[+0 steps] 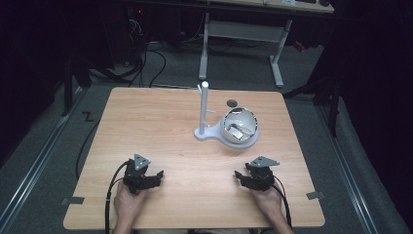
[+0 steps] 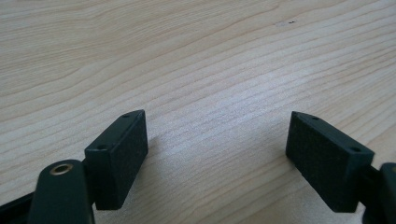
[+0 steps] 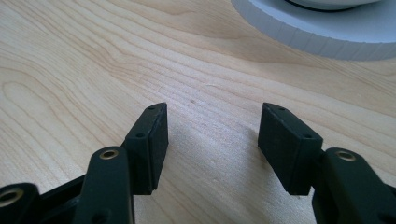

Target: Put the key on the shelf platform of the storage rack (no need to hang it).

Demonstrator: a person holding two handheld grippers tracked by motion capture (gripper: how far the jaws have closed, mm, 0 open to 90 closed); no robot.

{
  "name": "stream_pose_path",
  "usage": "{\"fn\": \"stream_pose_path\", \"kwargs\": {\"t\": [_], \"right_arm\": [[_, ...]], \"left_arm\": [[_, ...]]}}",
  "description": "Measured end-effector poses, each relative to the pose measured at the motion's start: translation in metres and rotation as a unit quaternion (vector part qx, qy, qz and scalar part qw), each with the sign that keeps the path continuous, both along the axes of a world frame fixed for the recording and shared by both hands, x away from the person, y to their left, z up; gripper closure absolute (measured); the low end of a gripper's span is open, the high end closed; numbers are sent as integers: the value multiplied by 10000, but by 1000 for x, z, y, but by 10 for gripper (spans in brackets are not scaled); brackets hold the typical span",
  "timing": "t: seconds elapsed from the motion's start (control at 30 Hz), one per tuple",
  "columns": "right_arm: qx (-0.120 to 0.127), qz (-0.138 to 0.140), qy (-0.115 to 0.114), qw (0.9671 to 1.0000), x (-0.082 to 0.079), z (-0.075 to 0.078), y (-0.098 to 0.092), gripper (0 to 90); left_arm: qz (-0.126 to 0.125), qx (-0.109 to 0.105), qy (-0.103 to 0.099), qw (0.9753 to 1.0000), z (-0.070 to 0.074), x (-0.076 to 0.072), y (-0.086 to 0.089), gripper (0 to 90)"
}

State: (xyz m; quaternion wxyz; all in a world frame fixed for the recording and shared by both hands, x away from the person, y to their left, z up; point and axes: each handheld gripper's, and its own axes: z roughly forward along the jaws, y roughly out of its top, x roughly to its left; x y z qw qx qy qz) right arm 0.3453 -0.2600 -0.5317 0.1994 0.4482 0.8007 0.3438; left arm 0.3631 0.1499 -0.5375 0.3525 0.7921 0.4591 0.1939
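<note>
Bowl (image 1: 238, 125) tilted on white stand (image 1: 213, 132), table (image 1: 146, 122) centre-right, metal piece inside (too small to tell). Right gripper (image 1: 239, 175) near the stand's base, jaws wide, empty. Left gripper (image 1: 157, 175) well apart, jaws wide, empty.

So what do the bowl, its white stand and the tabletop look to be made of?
Bowl: looks like polished metal, going by its shiny, mirror-like inside; glazed ceramic can't be ruled out. Stand: matte white plastic by the look, possibly 3D-printed, since the base edge shows fine ridges. Table: light wood or wood-look laminate, with visible grain and a smooth satin surface.
</note>
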Motion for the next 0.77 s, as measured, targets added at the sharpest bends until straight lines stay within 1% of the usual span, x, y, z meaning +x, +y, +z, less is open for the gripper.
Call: {"fn": "stream_pose_path", "kwargs": {"t": [0.03, 0.17, 0.77], "right_arm": [[-47, 17, -14, 10000, 0, 0, 1, 427], [-58, -40, -12, 10000, 0, 0, 1, 401], [-56, -118, -8, 9999, 0, 0, 2, 391]], "left_arm": [[2, -1, 0, 10000, 0, 0, 0, 212], [1, -2, 0, 10000, 0, 0, 0, 213], [10, -7, -7, 10000, 0, 0, 0, 214]]}}
